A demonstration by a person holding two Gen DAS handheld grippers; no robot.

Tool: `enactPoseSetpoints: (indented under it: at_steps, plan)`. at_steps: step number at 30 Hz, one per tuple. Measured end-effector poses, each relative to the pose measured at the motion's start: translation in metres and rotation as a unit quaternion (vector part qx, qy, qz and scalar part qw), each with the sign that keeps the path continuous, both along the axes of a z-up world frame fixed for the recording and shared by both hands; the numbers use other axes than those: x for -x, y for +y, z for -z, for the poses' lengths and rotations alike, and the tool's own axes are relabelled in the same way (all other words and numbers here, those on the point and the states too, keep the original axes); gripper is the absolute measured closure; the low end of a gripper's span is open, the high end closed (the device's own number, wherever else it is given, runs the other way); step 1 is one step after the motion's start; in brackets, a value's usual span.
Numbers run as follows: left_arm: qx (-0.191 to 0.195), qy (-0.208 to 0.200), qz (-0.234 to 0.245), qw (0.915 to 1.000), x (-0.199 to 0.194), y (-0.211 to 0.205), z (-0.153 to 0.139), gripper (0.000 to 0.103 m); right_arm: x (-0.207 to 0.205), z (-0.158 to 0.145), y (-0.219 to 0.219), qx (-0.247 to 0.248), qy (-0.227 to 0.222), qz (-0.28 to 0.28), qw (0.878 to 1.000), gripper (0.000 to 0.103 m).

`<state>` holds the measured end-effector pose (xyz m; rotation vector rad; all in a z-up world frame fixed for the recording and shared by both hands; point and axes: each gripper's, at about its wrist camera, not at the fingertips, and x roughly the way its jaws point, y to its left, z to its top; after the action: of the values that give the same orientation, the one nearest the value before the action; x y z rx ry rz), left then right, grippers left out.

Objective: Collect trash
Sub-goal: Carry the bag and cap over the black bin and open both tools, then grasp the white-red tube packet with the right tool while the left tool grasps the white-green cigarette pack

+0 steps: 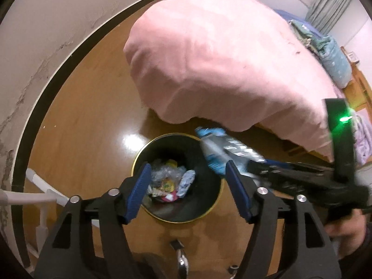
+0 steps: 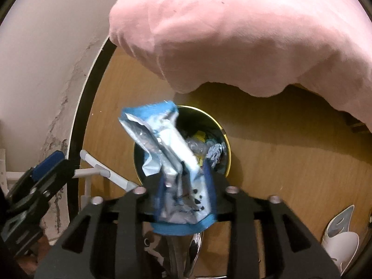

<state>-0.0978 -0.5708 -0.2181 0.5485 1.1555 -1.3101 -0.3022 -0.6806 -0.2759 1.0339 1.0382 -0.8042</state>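
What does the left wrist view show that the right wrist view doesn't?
Only the left wrist view shows the bedding piled on the bed and the open left hand-held gripper head-on. Only the right wrist view shows a white object on the floor and the right hand-held gripper shut on the wrapper. Both show the bin, its trash, the pink blanket and the wrapper.

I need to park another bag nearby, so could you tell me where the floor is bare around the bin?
Bare wood floor lies between the wall and the black bin, also right of the bin. Crowded: the white rack left, pink blanket behind.
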Motion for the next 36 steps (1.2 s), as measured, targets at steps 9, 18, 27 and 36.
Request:
enactPoseSetpoints:
  at_steps: [9, 18, 27, 36]
  plan:
    - [0.089, 0.007, -0.013, 0.9959, 0.006, 0.046, -0.115, 0.011, 0.002, -0.07, 0.012, 0.052, -0.035, 0.003, 0.998, 0.034]
    - [0.138, -0.117, -0.101, 0.9783, -0.051, 0.205, -0.24, 0.007, -0.118, -0.216, 0.117, 0.163, -0.152, -0.146, 0.964, 0.02]
    - [0.059, -0.186, -0.373, 0.9069, -0.177, 0.474, -0.243, 0.007, -0.326, -0.253, 0.322, 0.143, -0.21, -0.44, 0.861, 0.02]
    - [0.019, -0.144, -0.527, 0.8373, -0.212, 0.67, -0.218, 0.007, -0.455, -0.247, 0.513, 0.152, -0.186, -0.676, 0.697, 0.028]
